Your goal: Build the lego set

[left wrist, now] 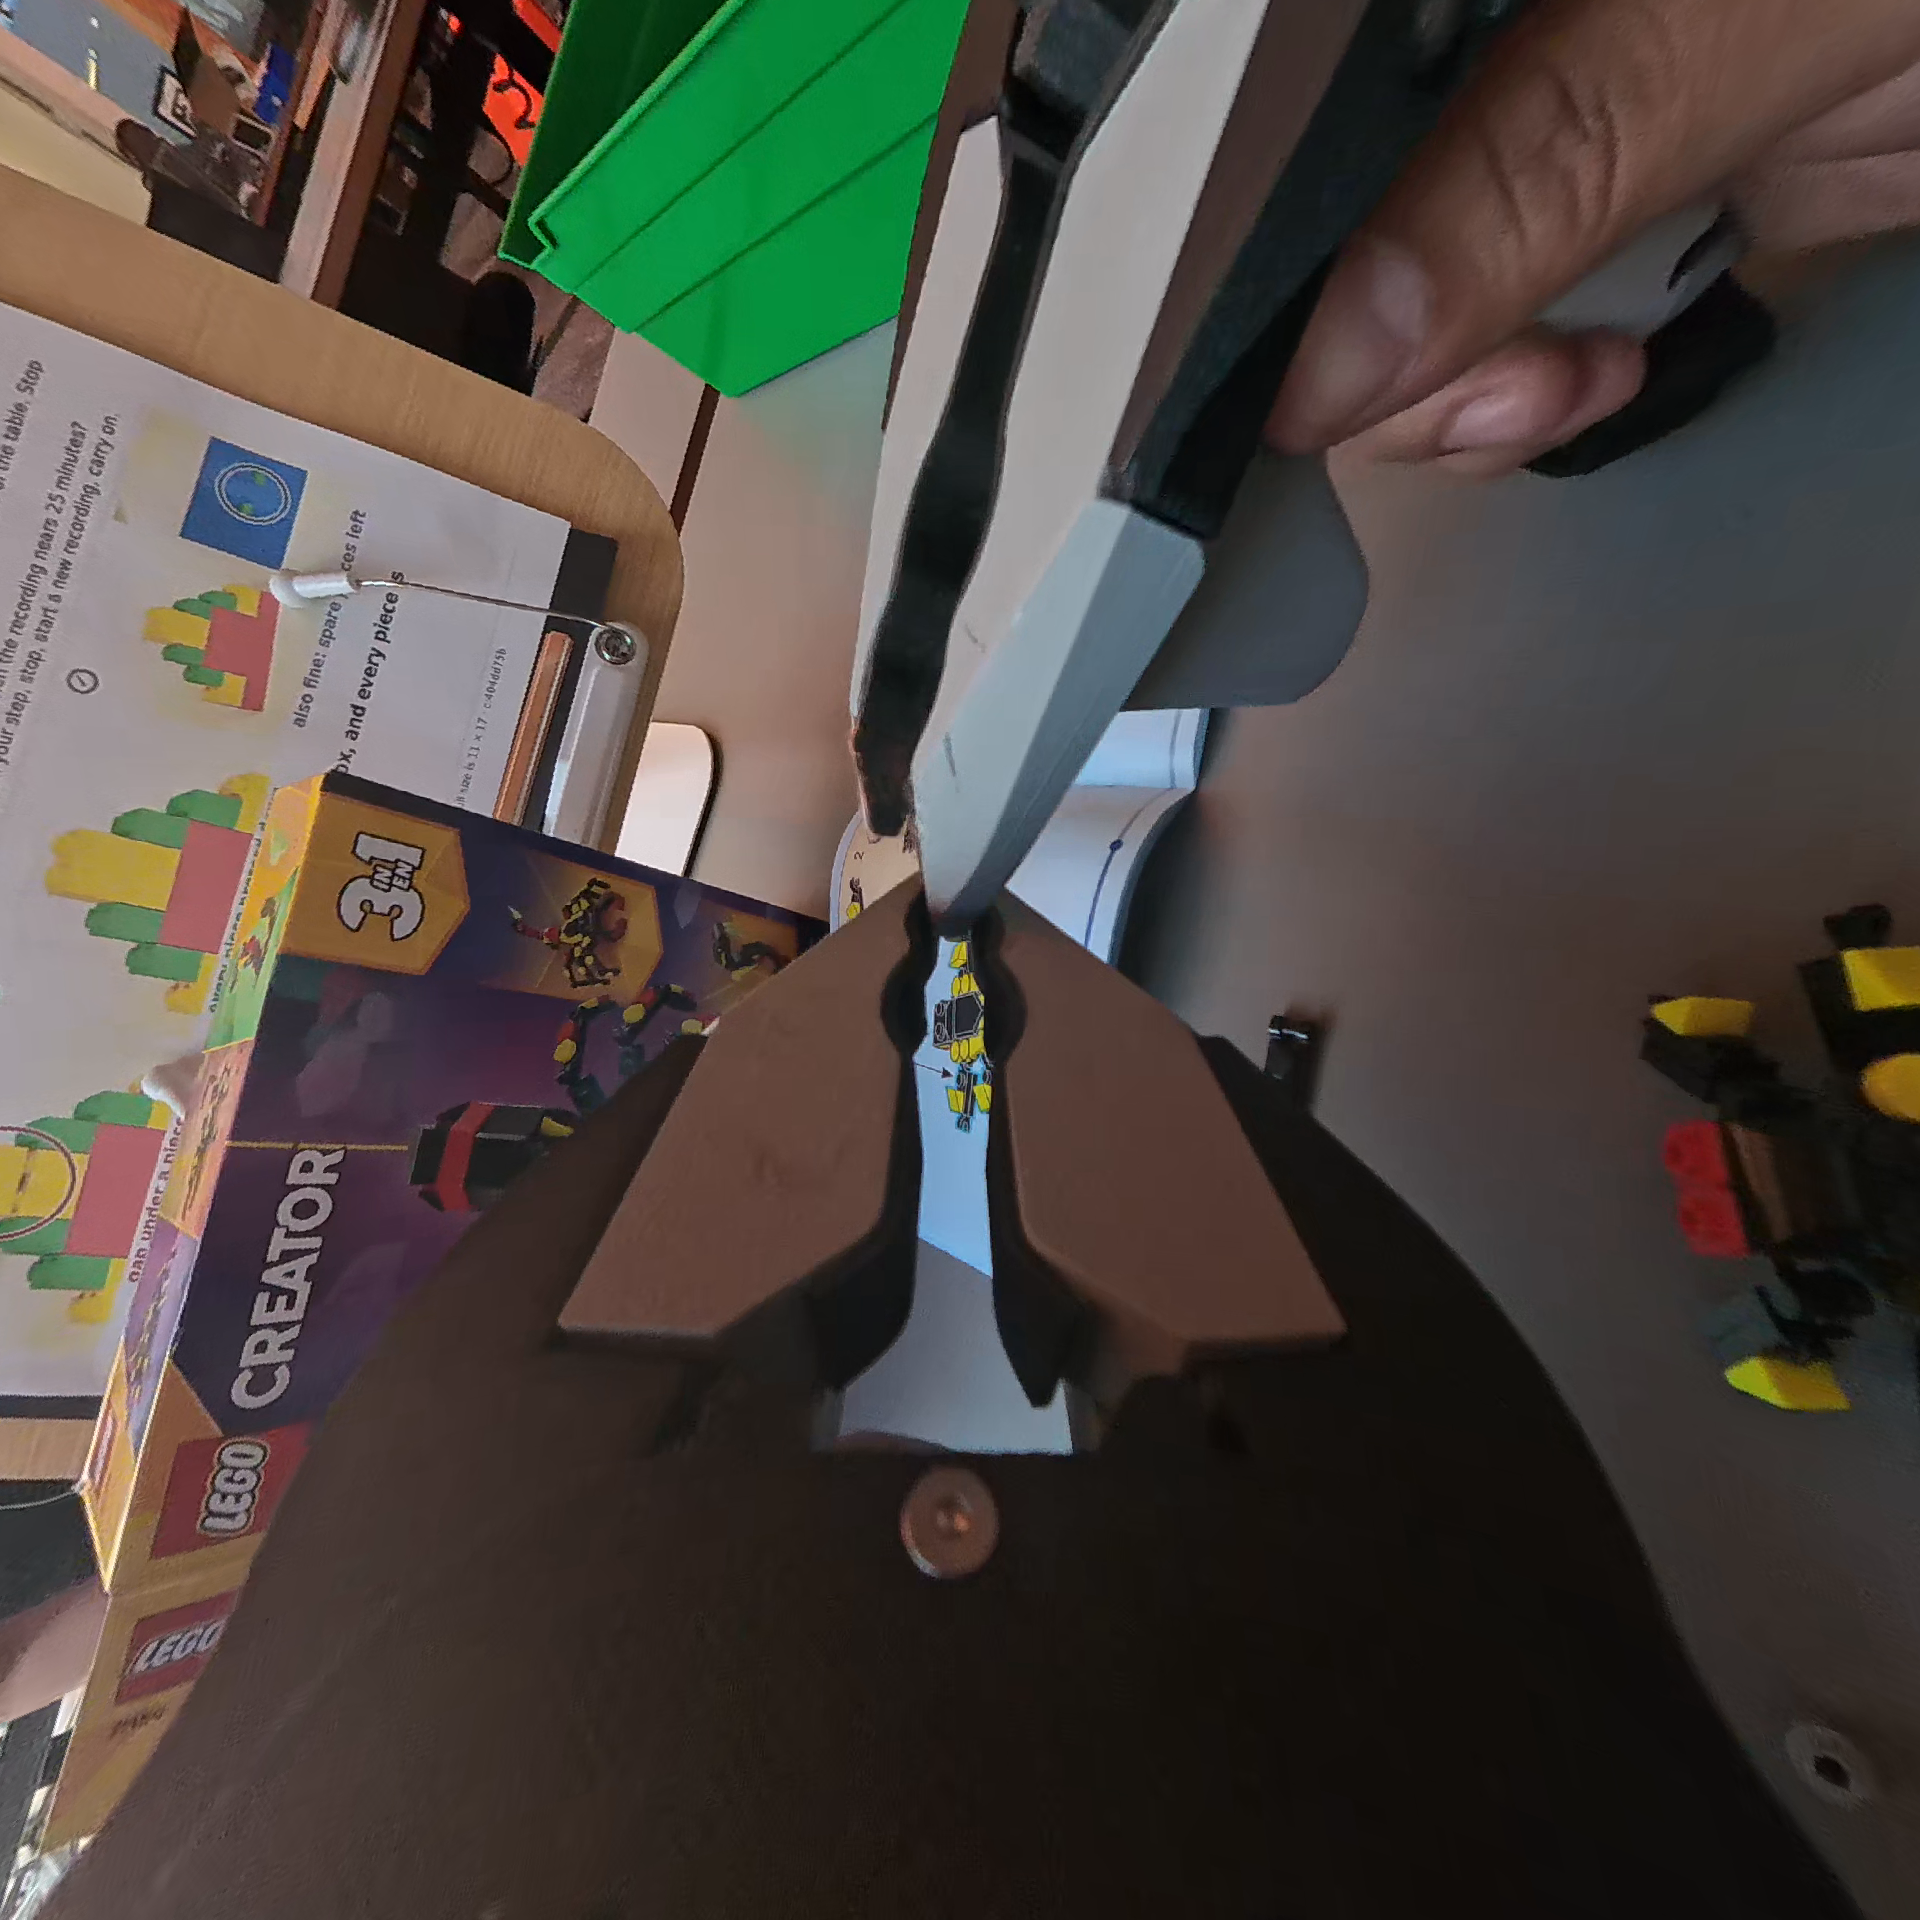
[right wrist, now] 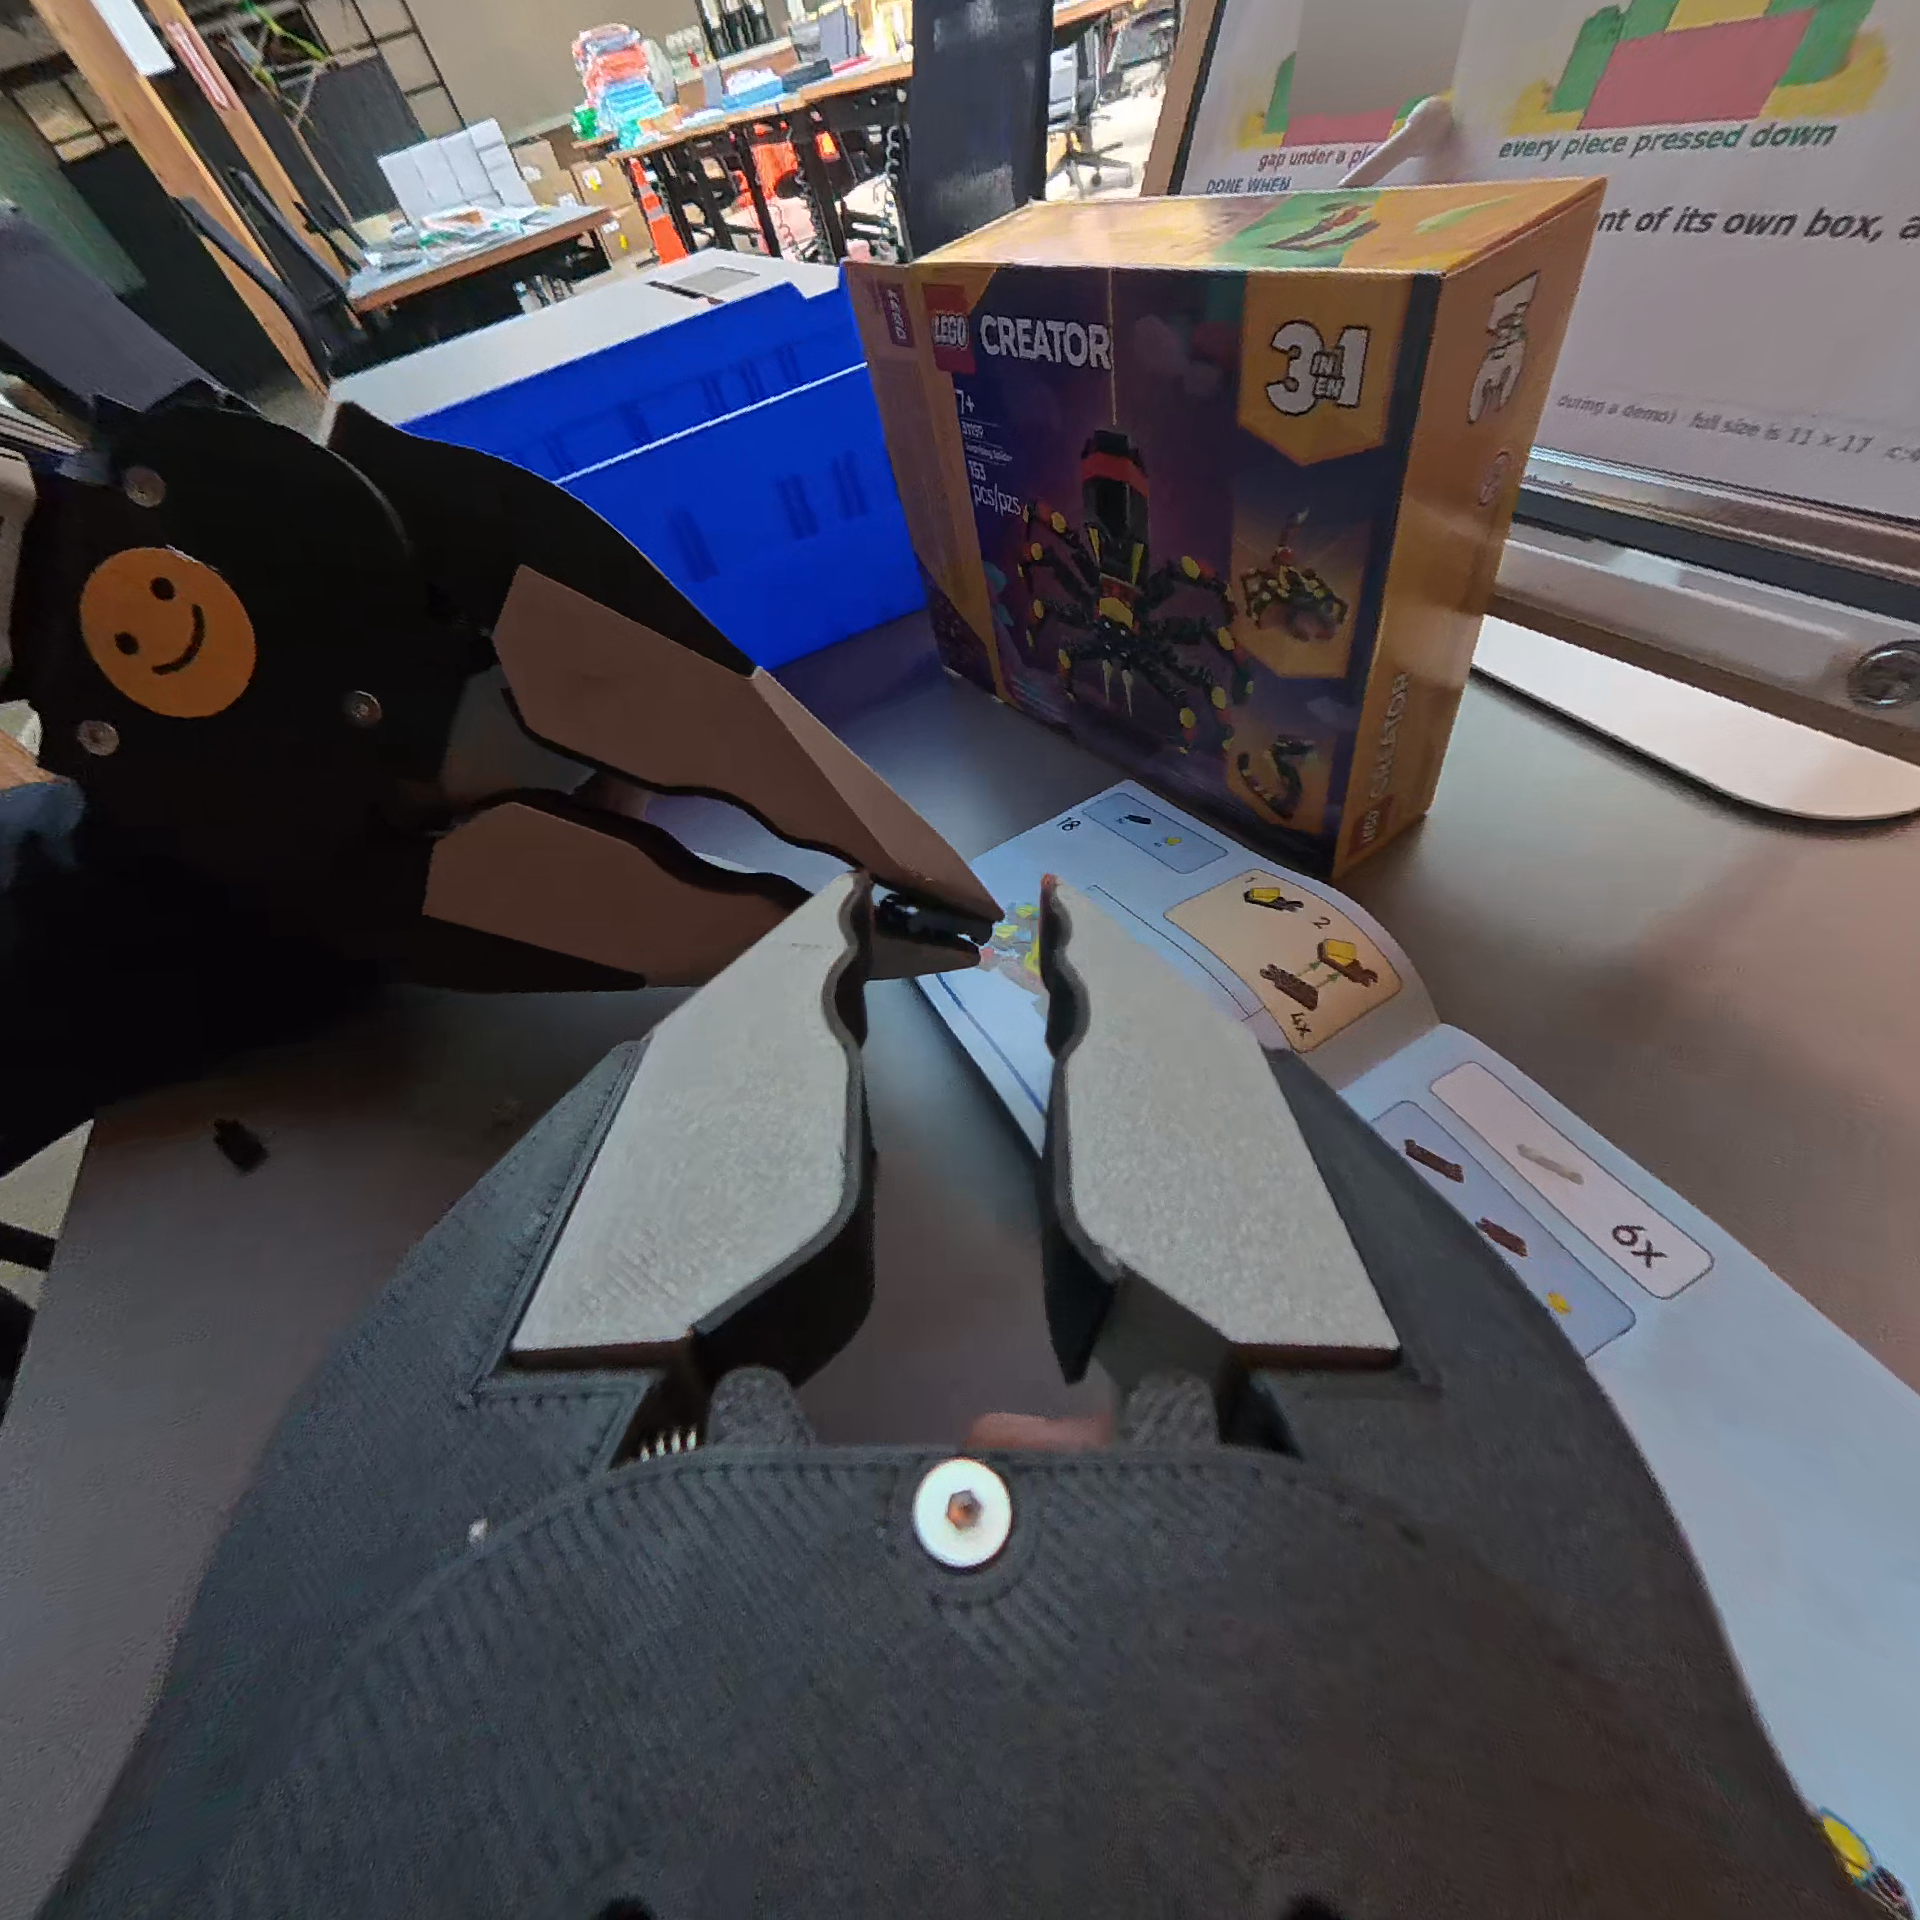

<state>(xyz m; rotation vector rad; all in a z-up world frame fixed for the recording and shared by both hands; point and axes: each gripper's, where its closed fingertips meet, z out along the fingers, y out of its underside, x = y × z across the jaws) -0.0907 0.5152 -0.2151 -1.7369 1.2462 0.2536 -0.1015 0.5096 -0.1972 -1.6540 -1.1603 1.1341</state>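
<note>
My left gripper has brown fingers and is shut at the tips. In the right wrist view it comes in from the left, pinching a small black Lego piece above the table. My right gripper has grey fingers and is open and empty. The left gripper's tip and the black piece sit between its fingertips. In the left wrist view the right gripper reaches down from above, held by a hand. A partly built black, yellow and red model lies on the table to the right.
The open instruction booklet lies under the grippers. The Lego box stands behind it, with a blue bin to its left and an instruction board behind. A loose black piece lies on the table. A green bin also shows. The grippers are tip to tip, or close to it.
</note>
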